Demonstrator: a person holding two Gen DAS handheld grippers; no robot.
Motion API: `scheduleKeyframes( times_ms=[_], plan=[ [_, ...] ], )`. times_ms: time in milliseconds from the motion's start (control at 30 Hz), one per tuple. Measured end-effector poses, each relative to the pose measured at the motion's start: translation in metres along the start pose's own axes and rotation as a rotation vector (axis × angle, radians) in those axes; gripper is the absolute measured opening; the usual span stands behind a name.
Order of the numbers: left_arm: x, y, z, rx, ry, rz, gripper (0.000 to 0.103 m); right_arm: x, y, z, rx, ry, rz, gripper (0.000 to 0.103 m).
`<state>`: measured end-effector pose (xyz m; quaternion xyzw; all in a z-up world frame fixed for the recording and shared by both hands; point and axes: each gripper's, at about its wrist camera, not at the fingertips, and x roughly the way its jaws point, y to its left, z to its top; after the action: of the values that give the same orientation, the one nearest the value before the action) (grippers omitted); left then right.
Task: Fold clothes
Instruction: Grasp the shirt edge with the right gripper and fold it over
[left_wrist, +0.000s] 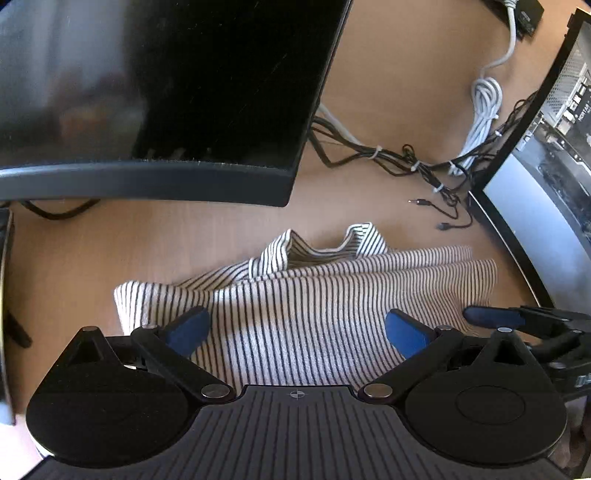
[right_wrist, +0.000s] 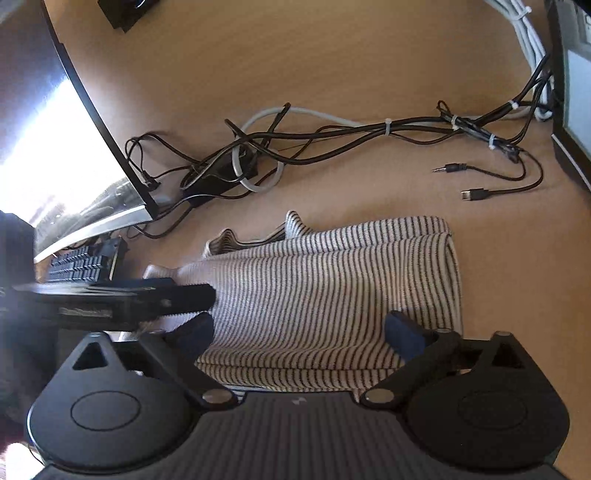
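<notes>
Striped in thin black lines on off-white knit, the folded garment (left_wrist: 314, 295) lay on the pale wooden desk (left_wrist: 399, 74), between a dark monitor (left_wrist: 155, 92) on one side and a computer case (left_wrist: 554, 155) on the other. Its ribbed neckline stood up in two small peaks at the far edge, and its near edge ran under both cameras.

The left gripper (left_wrist: 297, 330) hung low over the garment with its blue-padded fingers (left_wrist: 188, 328) spread wide, holding nothing; cloth showed across the whole gap between them. In the right wrist view the right gripper (right_wrist: 299, 332) was likewise splayed and released over the garment (right_wrist: 332, 295), its dark pads (right_wrist: 404, 334) sitting over the striped cloth near its right folded edge. The left gripper (right_wrist: 147, 299) crossed that view as a blurred black bar over the garment's left end, and a blue tip of the right gripper (left_wrist: 491, 316) showed at the right in the left wrist view.

Beyond the garment lay a tangle of black cables (right_wrist: 332, 136) bound with white ties, a coiled pale grey cable (left_wrist: 484, 110), a loose audio jack plug (right_wrist: 448, 168) and a USB plug (right_wrist: 476, 194). A dark keyboard (right_wrist: 79, 264) sat below the monitor's edge (right_wrist: 96, 122). Small white lettering on the computer case was too blurred to read, as was a pale label on the left gripper's body.
</notes>
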<state>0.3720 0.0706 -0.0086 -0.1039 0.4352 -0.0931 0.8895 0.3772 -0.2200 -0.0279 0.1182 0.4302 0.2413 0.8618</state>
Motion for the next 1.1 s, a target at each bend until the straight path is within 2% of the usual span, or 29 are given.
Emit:
scheduleKeyframes(
  times_ms=[133,300,367,400,433,467,500,533,567,600,667,767,900,967,1100],
  plan=[
    [0.003,-0.002,-0.002,0.041,0.008,0.01,0.103,0.001,-0.007,0.001,0.072,-0.006,0.027,0.103],
    [0.005,-0.006,0.0,0.071,0.04,0.025,0.103,0.0,-0.03,0.01,0.226,0.008,0.127,0.103],
    [0.002,-0.008,0.003,0.063,0.053,0.027,0.103,-0.008,-0.034,0.013,0.245,-0.024,0.133,0.103],
    [-0.003,-0.006,0.005,0.025,0.045,0.023,0.103,-0.013,-0.029,0.014,0.2,-0.054,0.094,0.102],
    [-0.009,-0.004,0.005,-0.013,0.032,0.006,0.103,-0.017,-0.025,0.016,0.154,-0.084,0.055,0.096],
    [-0.017,-0.001,0.004,-0.05,0.013,-0.025,0.103,-0.022,-0.021,0.017,0.109,-0.113,0.016,0.082],
    [-0.023,0.001,0.003,-0.073,0.001,-0.05,0.103,-0.027,-0.017,0.018,0.063,-0.143,-0.023,0.073],
    [-0.027,0.002,0.0,-0.08,-0.006,-0.068,0.103,-0.031,-0.013,0.019,0.02,-0.169,-0.06,0.053],
    [-0.028,0.003,-0.004,-0.079,-0.004,-0.076,0.103,-0.026,-0.015,0.019,0.017,-0.148,-0.06,0.041],
    [-0.025,0.004,-0.007,-0.07,0.007,-0.072,0.103,-0.016,-0.019,0.017,0.023,-0.098,-0.055,0.039],
    [-0.018,0.008,-0.014,-0.051,0.03,-0.064,0.103,-0.009,-0.015,0.019,-0.012,-0.069,-0.083,0.033],
    [-0.019,0.009,-0.016,-0.062,0.02,-0.066,0.103,0.001,-0.01,0.021,-0.065,-0.027,-0.124,0.033],
    [-0.035,0.015,-0.019,-0.115,-0.007,-0.048,0.103,0.005,0.012,0.049,-0.154,-0.066,-0.072,0.033],
    [-0.052,0.024,-0.025,-0.145,-0.035,-0.022,0.103,0.029,0.015,0.061,-0.138,-0.044,-0.031,0.033],
    [-0.085,0.042,-0.038,-0.204,-0.091,0.032,0.103,0.081,0.025,0.065,-0.223,0.041,-0.042,0.032]
  ],
)
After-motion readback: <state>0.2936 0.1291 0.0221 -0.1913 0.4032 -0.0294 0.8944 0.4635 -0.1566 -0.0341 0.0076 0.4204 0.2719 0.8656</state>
